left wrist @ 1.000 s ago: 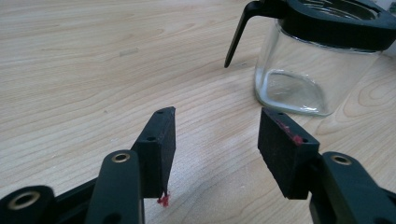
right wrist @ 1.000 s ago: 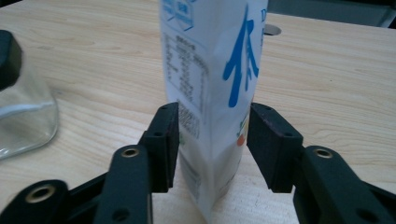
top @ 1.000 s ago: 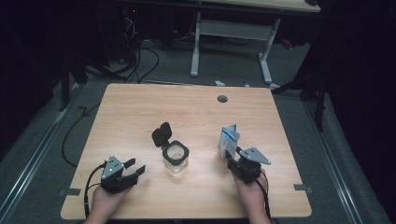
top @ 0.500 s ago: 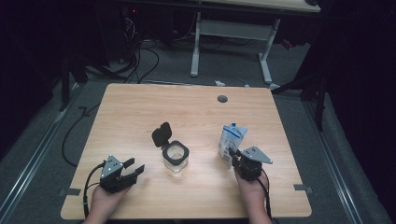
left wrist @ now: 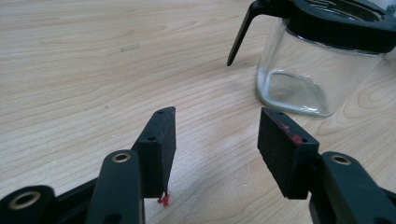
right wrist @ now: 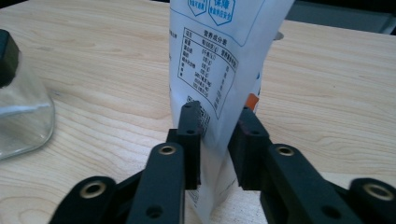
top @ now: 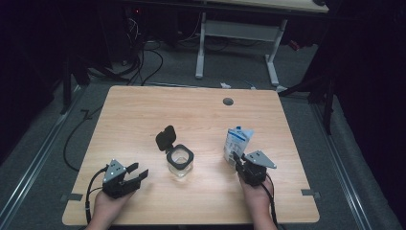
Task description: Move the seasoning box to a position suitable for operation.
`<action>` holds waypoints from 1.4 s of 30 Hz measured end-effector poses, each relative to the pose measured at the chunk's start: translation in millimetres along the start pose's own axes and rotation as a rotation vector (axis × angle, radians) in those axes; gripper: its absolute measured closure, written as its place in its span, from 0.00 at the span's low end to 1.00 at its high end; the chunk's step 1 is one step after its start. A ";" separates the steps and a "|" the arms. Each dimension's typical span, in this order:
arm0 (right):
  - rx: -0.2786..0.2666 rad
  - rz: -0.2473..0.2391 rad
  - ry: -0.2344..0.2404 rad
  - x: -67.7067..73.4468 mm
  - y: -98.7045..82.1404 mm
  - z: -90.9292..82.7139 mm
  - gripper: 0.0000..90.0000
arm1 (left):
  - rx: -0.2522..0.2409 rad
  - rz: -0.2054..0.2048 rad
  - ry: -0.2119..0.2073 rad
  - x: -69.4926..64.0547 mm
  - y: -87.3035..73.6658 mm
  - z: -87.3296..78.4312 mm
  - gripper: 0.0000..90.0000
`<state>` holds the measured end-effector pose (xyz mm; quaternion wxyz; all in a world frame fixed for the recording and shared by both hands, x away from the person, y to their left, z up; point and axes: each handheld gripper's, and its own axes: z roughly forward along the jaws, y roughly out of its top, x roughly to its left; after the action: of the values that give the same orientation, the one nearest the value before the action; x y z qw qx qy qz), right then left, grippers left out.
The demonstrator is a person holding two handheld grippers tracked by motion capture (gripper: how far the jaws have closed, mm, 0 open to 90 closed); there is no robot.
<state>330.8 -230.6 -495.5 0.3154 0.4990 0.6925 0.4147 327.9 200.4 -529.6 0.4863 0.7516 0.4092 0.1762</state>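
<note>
A white and blue printed pouch (top: 237, 140) stands upright on the wooden table (top: 201, 110), right of centre. My right gripper (top: 235, 158) is at its near side. In the right gripper view the pouch (right wrist: 224, 56) has its lower edge between the two pads, which press on it, so the right gripper (right wrist: 215, 121) is shut on it; its jaws have just been opening a little. A clear glass jar (top: 180, 164) with its black hinged lid (top: 166, 138) flipped open stands mid-table. My left gripper (top: 139, 175) rests at the front left, open and holding nothing, with the jar (left wrist: 299, 79) ahead of it to the right.
A round cable hole (top: 228, 101) lies near the table's far edge. Behind the table stand a white desk frame (top: 234, 33) and loose cables (top: 143, 57) on the grey floor. Bare wood lies between the left gripper (left wrist: 215, 116) and the jar.
</note>
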 end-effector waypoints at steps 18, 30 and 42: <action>0.029 -0.016 0.048 0.2 8.8 -2.1 0.99 | -0.017 0.010 -0.046 1.7 0.4 -2.9 0.49; 0.029 0.002 0.089 -7.2 13.3 -7.9 0.99 | -0.025 0.014 -0.071 1.5 -0.3 -3.6 0.48; 0.076 -0.003 0.140 -14.7 19.6 -11.2 0.99 | -0.025 0.017 -0.073 1.2 -0.6 -2.8 0.48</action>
<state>334.2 -244.4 -472.6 0.2477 0.4790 0.7290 0.4217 326.5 203.1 -529.0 0.5088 0.7549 0.3825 0.1578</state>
